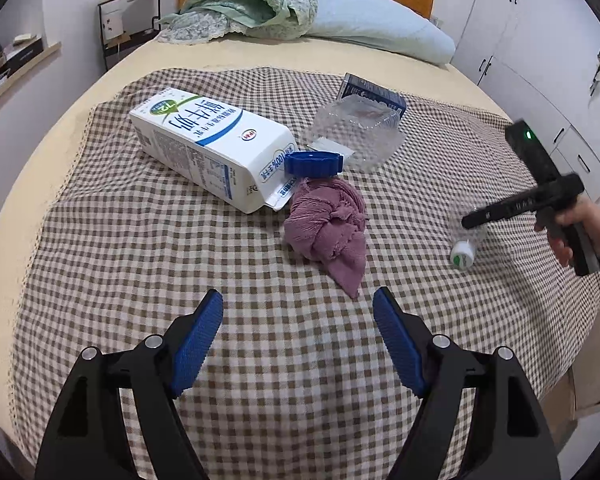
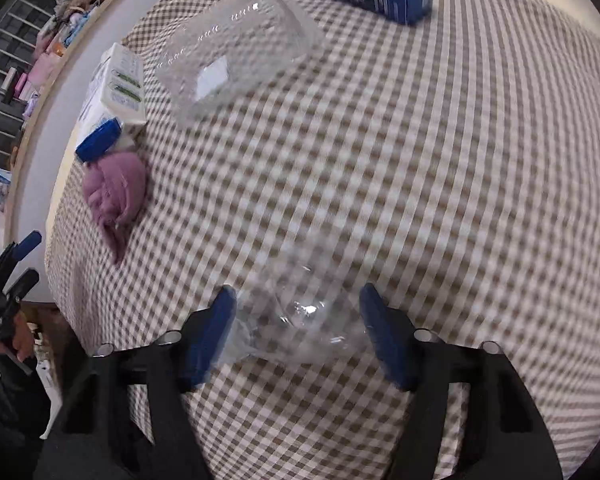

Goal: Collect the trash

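Though the right wrist view is smeared with motion, the crumpled clear plastic bottle (image 2: 300,312) shows between the blue pads of the right gripper (image 2: 298,332), whose jaws stand apart on either side of it; the left pad looks to be at the plastic, but whether either pad presses I cannot tell. In the left wrist view the same bottle lies at the right side of the brown-and-cream checked cloth (image 1: 180,280), its white cap with green print (image 1: 463,254) pointing toward the near edge, so its long axis runs roughly near to far, under the right gripper. That axis seems to sit across the jaw gap, which suits a squeeze on the body. The right hand (image 1: 580,228) is plainly the closer one.

The left gripper (image 1: 298,304) hovers with its jaws wide apart and nothing between them, near the bed's front edge. Just beyond it lies the crumpled mauve cloth (image 1: 332,228), then the white milk carton on its side (image 1: 208,144) with its blue screw cap (image 1: 314,163), the clear plastic tray (image 1: 354,132) and the dark blue carton (image 1: 374,92) farther back.
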`<state>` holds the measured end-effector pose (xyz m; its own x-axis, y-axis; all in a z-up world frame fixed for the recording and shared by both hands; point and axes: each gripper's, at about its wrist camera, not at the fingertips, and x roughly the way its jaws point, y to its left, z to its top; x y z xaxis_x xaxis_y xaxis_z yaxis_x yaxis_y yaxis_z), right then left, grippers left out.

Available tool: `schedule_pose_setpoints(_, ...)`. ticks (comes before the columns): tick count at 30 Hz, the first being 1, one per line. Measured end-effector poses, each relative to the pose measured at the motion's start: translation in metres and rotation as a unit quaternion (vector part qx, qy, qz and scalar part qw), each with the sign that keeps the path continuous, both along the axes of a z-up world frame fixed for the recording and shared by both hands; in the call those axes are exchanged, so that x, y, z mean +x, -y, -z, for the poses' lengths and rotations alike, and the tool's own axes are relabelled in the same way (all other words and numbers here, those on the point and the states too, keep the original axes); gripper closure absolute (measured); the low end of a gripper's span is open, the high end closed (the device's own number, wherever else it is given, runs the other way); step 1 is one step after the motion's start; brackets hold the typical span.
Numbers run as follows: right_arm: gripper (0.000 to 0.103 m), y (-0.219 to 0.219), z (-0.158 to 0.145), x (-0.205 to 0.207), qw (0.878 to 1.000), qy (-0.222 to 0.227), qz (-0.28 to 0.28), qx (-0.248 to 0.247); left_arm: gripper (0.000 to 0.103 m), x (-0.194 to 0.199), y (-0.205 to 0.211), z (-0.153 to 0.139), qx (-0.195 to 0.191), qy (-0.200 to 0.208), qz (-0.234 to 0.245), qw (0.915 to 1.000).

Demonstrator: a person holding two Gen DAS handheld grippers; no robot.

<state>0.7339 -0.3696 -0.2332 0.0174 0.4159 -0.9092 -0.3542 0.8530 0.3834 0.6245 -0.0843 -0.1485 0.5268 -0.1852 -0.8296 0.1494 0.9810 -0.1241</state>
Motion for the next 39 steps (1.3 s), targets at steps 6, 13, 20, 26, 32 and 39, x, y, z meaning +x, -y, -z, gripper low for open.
schedule_pose_setpoints(6,0.098,0.026,-0.043,-0.069,0.995,0.066,0.024,0.071,0.029,-0.008,-0.001,-0.009,0.006,0.007,-0.006,0.9999)
schedule_pose_setpoints(13,0.098,0.040,-0.081,-0.108,0.971,0.216,0.092,-0.048,0.029,-0.007,0.010,-0.029,-0.010,0.022,-0.005,0.9997)
schedule_pose_setpoints(20,0.098,0.033,-0.044,-0.104,0.915,0.350,0.125,-0.159,0.024,0.042,0.042,-0.049,0.027,0.037,0.011,0.9989)
schedule_pose_setpoints(26,0.098,0.059,-0.015,-0.056,0.896,0.387,0.143,-0.165,0.012,0.124,0.121,-0.061,0.112,0.061,0.117,0.9849)
schedule_pose_setpoints(32,0.098,0.113,0.000,-0.014,0.867,0.419,0.241,-0.123,0.012,0.267,0.190,-0.039,0.000,-0.044,-0.050,0.9978)
schedule_pose_setpoints(39,0.098,0.119,0.002,-0.027,0.878,0.415,0.228,-0.068,0.012,0.382,0.258,0.034,-0.017,-0.077,-0.259,0.9627)
